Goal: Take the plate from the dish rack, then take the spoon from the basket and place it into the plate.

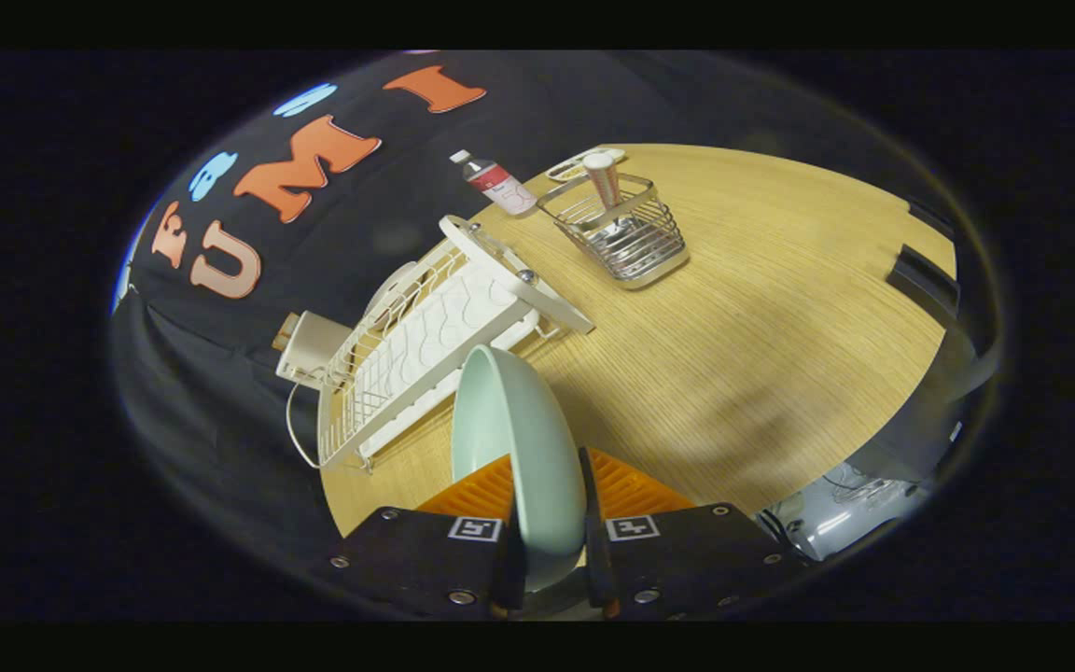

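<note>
In the gripper view my jaws are closed down to a narrow gap on the plate [519, 448], one finger pressing each face of it near the rim at the lower middle of the frame. The plate stands on edge between the fingers, pale green, rising up and slightly left toward the centre of the picture, clear of the tabletop [780, 308]. My gripper [549, 560] has it by the lower edge, so most of the plate hangs out ahead of the fingers.

I judge the plate stiff, glazed and smooth, so it may slip or swing in a rim pinch like this, and it would chip or break if dropped. It looks fairly light, but it needs a firm, steady hold and a gentle set-down flat on the tabletop.

Left of centre, just beyond the plate, lies the white rack [425, 341], running diagonally toward the upper middle. A white dish [388, 291] shows behind its far side.

At the upper middle sits the wire basket [626, 233], well apart from my fingers. A pale handle with a pink band, which I take for the spoon [603, 179], stands upright in it. That handle is the place to grip: slim, hard, likely light and a little slippery.

A bottle [497, 184] lies beside the basket.
</note>
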`<state>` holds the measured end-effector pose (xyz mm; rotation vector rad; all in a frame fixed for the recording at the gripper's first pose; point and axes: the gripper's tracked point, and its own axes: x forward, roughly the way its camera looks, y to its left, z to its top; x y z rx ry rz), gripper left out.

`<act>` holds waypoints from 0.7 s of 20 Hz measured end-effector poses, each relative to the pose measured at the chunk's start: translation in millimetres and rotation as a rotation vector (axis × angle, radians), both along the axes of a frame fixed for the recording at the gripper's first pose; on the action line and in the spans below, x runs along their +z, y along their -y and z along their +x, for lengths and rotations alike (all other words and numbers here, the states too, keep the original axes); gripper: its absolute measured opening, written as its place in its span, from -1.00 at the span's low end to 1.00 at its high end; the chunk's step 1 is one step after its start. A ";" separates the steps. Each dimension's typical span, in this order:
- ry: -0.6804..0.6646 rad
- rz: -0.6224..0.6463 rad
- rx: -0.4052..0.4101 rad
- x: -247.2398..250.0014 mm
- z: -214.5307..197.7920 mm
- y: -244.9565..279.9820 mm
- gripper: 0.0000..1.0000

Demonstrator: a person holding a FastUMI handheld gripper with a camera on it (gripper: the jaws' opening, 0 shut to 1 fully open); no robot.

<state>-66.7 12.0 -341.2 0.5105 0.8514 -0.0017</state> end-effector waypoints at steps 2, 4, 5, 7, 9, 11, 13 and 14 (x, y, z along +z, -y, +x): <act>-0.018 0.000 0.010 -3.1 -0.9 -2.3 -0.43; -0.017 -0.020 0.007 -2.8 0.1 0.8 -0.34; -0.016 -0.027 0.002 -1.5 2.0 4.0 -0.28; -0.010 -0.049 -0.015 3.1 3.8 14.9 -0.02; 0.006 -0.072 -0.035 10.7 7.5 28.4 0.21; 0.027 -0.116 -0.059 19.6 12.2 45.9 0.38; 0.053 -0.163 -0.077 30.8 17.9 62.4 0.57; 0.065 -0.187 -0.081 36.5 20.1 69.3 0.63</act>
